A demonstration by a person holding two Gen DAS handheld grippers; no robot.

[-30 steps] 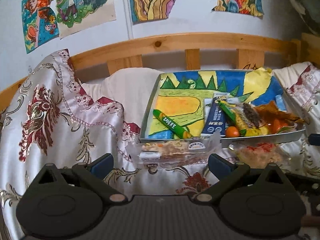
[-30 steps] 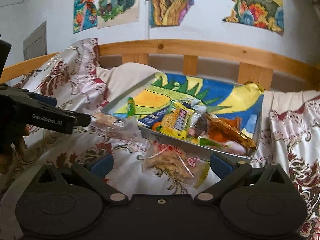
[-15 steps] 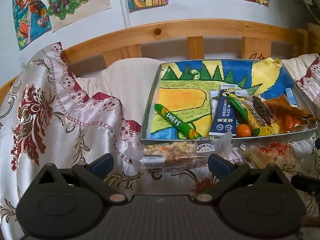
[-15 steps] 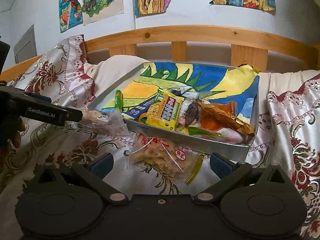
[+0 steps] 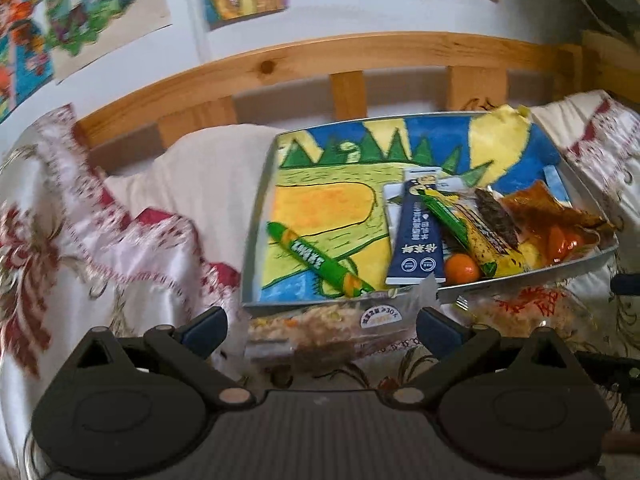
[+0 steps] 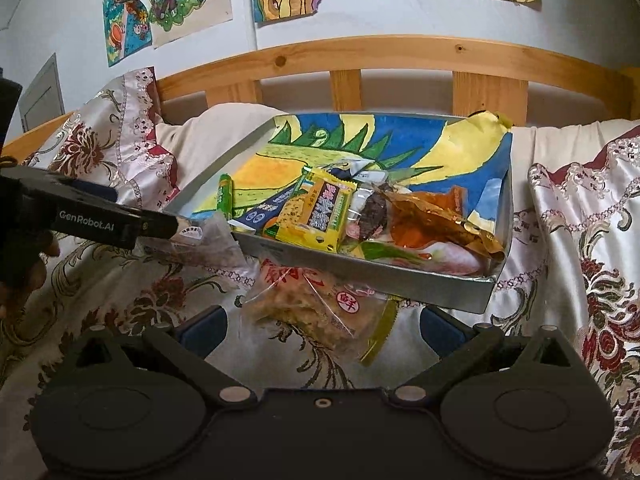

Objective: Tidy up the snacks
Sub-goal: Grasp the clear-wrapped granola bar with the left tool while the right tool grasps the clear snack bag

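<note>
— Two clear snack bags lie on the bedspread just outside the tray?
— Yes. The left gripper has its jaws spread around the grain bar bag; the right gripper is spread too, with the cracker bag between its fingers.

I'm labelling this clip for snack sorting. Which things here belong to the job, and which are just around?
Part of the job:
- metal tray
- clear snack pack in front of the left gripper
- clear snack bag before the right gripper
- green stick pack
- navy sachet
- yellow packet

Just around:
- floral bedspread
- wooden bed rail
- wall drawings
</note>
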